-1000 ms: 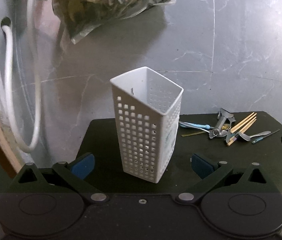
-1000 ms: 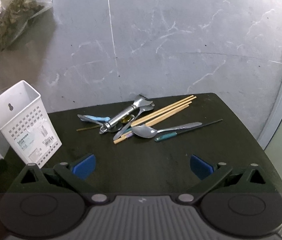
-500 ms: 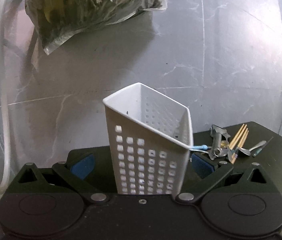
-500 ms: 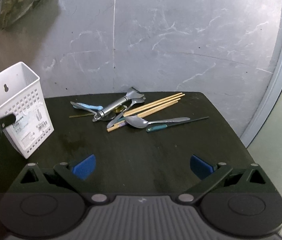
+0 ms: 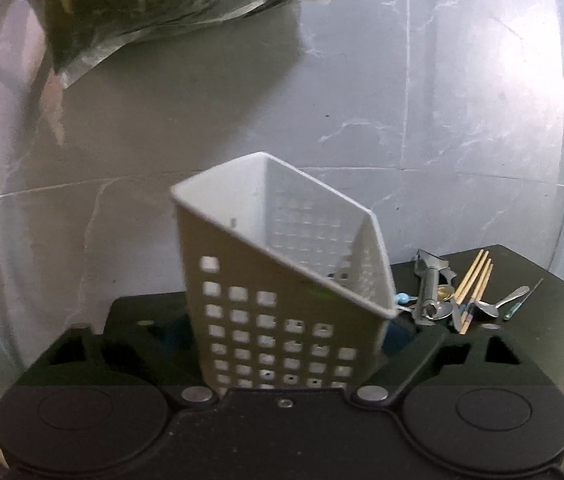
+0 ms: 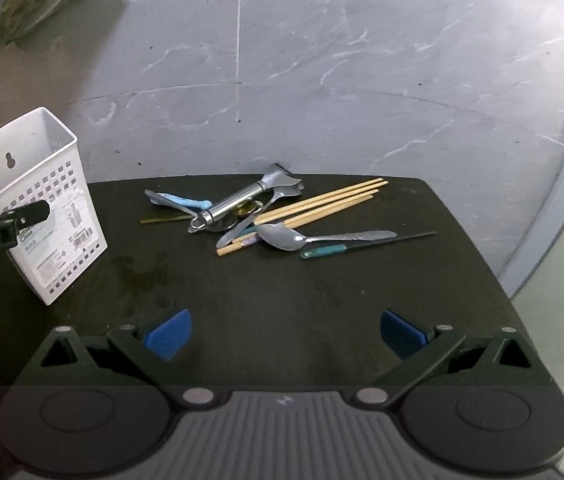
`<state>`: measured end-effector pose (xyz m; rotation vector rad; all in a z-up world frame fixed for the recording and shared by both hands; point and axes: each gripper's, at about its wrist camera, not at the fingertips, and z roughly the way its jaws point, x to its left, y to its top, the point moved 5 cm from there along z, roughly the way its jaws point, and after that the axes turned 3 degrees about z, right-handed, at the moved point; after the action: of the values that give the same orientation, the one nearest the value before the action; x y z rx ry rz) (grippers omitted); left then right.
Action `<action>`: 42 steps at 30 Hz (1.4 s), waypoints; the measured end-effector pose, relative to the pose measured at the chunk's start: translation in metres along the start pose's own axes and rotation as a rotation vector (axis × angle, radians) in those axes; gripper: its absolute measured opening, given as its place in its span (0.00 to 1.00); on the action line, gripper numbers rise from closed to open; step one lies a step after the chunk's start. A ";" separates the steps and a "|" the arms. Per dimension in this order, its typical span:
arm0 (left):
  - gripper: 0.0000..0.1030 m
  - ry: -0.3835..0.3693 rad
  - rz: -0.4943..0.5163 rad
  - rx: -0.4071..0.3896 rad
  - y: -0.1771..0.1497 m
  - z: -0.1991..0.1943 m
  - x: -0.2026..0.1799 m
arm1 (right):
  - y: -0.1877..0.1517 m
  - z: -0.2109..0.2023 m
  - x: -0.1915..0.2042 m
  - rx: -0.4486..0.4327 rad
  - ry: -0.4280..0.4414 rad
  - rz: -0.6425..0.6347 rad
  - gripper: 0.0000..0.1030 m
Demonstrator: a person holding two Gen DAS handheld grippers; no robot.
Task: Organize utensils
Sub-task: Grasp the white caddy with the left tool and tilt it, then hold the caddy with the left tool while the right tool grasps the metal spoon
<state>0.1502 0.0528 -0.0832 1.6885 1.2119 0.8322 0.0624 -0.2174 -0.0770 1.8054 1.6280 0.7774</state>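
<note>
The left gripper [image 5: 287, 344] is closing its jaws around the white perforated utensil caddy [image 5: 282, 280], which is filling the lower middle of the left wrist view. The jaws have just been narrowing, with the caddy between them; the blue pads are hidden behind its walls, so whether they are pressing yet I cannot tell for certain, though the linkage arms are drawn in tight against its sides. In the right wrist view the caddy [image 6: 38, 200] is standing at the left edge of the black table [image 6: 282, 300], with one dark finger of the left gripper lying across its labelled face.

The right gripper [image 6: 283, 330] is hovering low in its own frame, jaws spread wide, both blue pads [image 6: 168, 332] clear of everything and holding nothing.

The loose utensils are lying in a heap at the upper middle of that view: wooden chopsticks [image 6: 321, 204], a steel spoon [image 6: 282, 237], a metal peeler [image 6: 238, 202], a blue-handled piece [image 6: 186, 201] and a thin teal-handled tool [image 6: 361, 242].

The step in hand appears to be securing the caddy as the receptacle. Next, the left probably needs to be steadying it upright with its mouth open, while the right is reaching forward to one utensil, likely the spoon or the teal tool, which lie nearest and on top.
</note>
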 end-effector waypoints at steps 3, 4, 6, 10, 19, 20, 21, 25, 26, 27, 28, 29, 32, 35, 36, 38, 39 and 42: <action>0.80 0.021 -0.008 0.006 0.001 0.002 -0.007 | 0.010 0.016 -0.008 0.000 0.048 0.004 1.00; 0.79 0.029 -0.004 0.007 0.001 0.002 -0.009 | 0.013 0.021 -0.011 -0.003 0.066 0.003 1.00; 0.78 0.041 -0.004 0.016 0.001 0.002 -0.014 | 0.021 0.034 -0.016 -0.006 0.115 -0.011 1.00; 0.77 0.067 -0.012 0.029 0.001 -0.003 -0.027 | 0.044 0.064 -0.024 -0.006 0.216 -0.037 1.00; 0.77 0.084 -0.034 0.042 0.003 -0.005 -0.056 | 0.104 0.140 -0.034 0.031 0.423 0.000 1.00; 0.77 0.080 -0.033 0.043 0.003 -0.004 -0.058 | 0.109 0.148 -0.032 0.034 0.446 0.008 1.00; 0.77 0.076 -0.031 0.042 0.003 -0.004 -0.060 | 0.115 0.155 -0.031 0.035 0.466 0.016 1.00; 0.77 0.066 -0.025 0.038 0.004 -0.002 -0.064 | 0.130 0.185 -0.031 0.061 0.492 0.046 0.88; 0.77 0.064 -0.025 0.039 0.004 -0.001 -0.065 | 0.132 0.191 -0.031 0.073 0.474 0.033 0.83; 0.77 0.062 -0.024 0.039 0.004 -0.002 -0.065 | 0.132 0.197 -0.033 0.088 0.452 0.016 0.82; 0.77 0.060 -0.024 0.039 0.004 -0.002 -0.064 | 0.131 0.204 -0.037 0.109 0.439 0.001 0.81; 0.77 0.058 -0.022 0.039 0.004 -0.002 -0.064 | 0.130 0.209 -0.039 0.128 0.437 -0.007 0.79; 0.77 0.052 -0.021 0.037 0.003 -0.002 -0.063 | 0.125 0.225 -0.044 0.196 0.421 -0.045 0.65; 0.77 0.051 -0.027 0.037 0.004 -0.001 -0.062 | 0.125 0.233 -0.042 0.211 0.404 -0.070 0.57; 0.77 0.050 -0.030 0.037 0.004 -0.001 -0.062 | 0.125 0.236 -0.041 0.219 0.406 -0.069 0.57; 0.77 0.046 -0.029 0.037 0.004 0.000 -0.062 | 0.125 0.241 -0.037 0.240 0.395 -0.060 0.56; 0.77 0.045 -0.029 0.037 0.004 -0.001 -0.062 | 0.125 0.242 -0.035 0.229 0.383 -0.062 0.55; 0.77 0.039 -0.028 0.035 0.003 -0.001 -0.062 | 0.125 0.241 -0.032 0.219 0.347 -0.052 0.45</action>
<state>0.1315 -0.0060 -0.0817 1.6870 1.2807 0.8346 0.3217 -0.2691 -0.1442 1.8430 2.0433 0.9626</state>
